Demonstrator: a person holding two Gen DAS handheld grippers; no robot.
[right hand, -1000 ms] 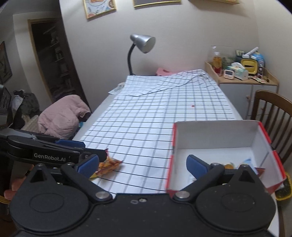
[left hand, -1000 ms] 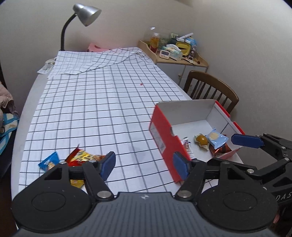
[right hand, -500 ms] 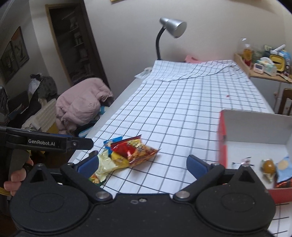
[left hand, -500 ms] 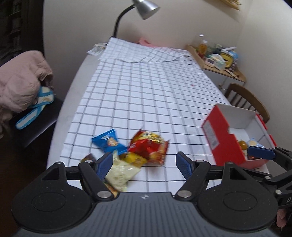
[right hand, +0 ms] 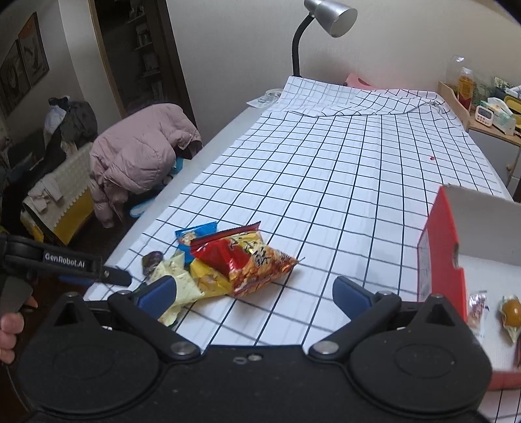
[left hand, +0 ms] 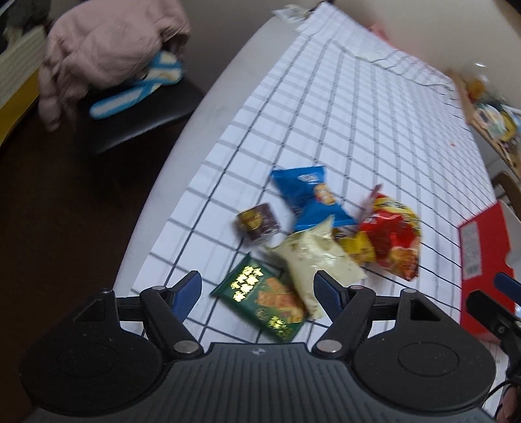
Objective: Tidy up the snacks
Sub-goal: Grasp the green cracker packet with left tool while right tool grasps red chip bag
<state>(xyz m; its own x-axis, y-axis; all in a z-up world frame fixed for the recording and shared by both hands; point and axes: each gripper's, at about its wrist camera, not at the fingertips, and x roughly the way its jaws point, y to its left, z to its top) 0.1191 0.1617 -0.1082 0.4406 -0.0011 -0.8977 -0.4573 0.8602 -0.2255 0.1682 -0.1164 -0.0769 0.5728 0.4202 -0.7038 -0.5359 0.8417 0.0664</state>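
Right wrist view takes in most of a long table under a white cloth with a dark grid (right hand: pixel 325 182), and at its right side an open cardboard box, red outside and white inside (right hand: pixel 439 257), already holding a few small wrapped sweets (right hand: pixel 511 312). Near the table's left front edge lies the pile of snacks: a large red and yellow crinkled bag (right hand: pixel 247 260) on top, a blue packet (right hand: pixel 192 234) behind it, a pale cream packet (right hand: pixel 179 276) in front, and a small dark round snack (right hand: pixel 152 260) at the left. Left wrist view looks down on the same pile, somewhat blurred, and adds a green packet with gold lettering (left hand: pixel 260 299), which lies closest to the camera and partly under the cream packet (left hand: pixel 312 260). The left gripper (left hand: pixel 257 294) hangs just above that green packet with its blue-padded jaws spread wide, one either side of it, gripping nothing. The right gripper (right hand: pixel 254 294) hovers over bare cloth between the pile and the box, jaws likewise wide apart and empty. A grey gooseneck desk lamp (right hand: pixel 325 19) stands at the table's far end, and a pink padded jacket (right hand: pixel 140 149) lies heaped beside the table on the left.
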